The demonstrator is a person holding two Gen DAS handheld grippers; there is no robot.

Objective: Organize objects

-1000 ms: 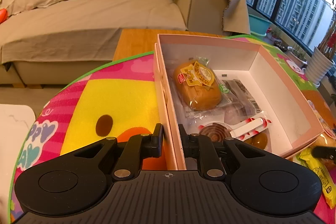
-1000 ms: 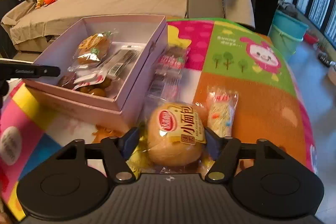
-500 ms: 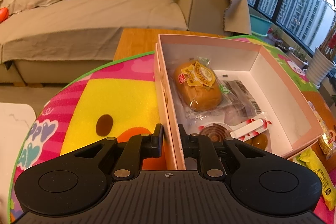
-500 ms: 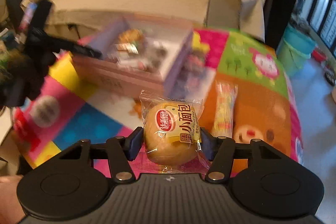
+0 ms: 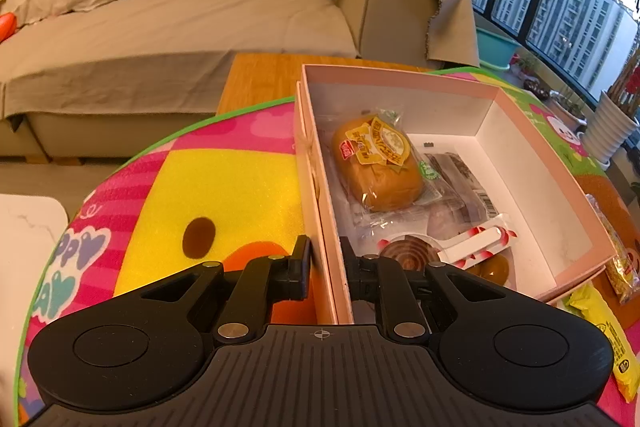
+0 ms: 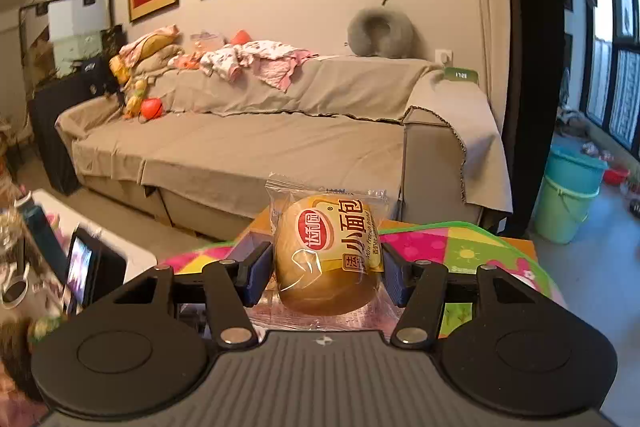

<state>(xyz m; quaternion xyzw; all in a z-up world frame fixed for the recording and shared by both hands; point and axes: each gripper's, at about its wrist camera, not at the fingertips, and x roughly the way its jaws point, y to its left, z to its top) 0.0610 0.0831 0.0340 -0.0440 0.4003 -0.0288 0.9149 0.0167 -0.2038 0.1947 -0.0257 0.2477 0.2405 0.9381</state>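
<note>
A pink open box (image 5: 460, 89) stands on the colourful mat (image 5: 224, 187). Inside lie a wrapped bun (image 5: 376, 165), dark packets (image 5: 456, 179), a swirl lollipop (image 5: 408, 255) and a brown candy (image 5: 494, 269). My left gripper (image 5: 325, 267) is shut on the box's near left wall (image 5: 320, 211), one finger outside and one inside. My right gripper (image 6: 326, 269) is shut on a wrapped small bun (image 6: 328, 255) and holds it high above the mat, facing the sofa. The box is hidden in the right wrist view.
A yellow snack packet (image 5: 604, 331) and another packet (image 5: 618, 259) lie right of the box. The beige sofa (image 6: 280, 131) stands behind the table. A white side table (image 5: 24, 251) is at the left. Green buckets (image 6: 568, 195) stand at the right.
My right gripper has lifted the small bun off the mat and tilted up, so it now faces the sofa and wall. The left gripper has stayed on the box wall.
</note>
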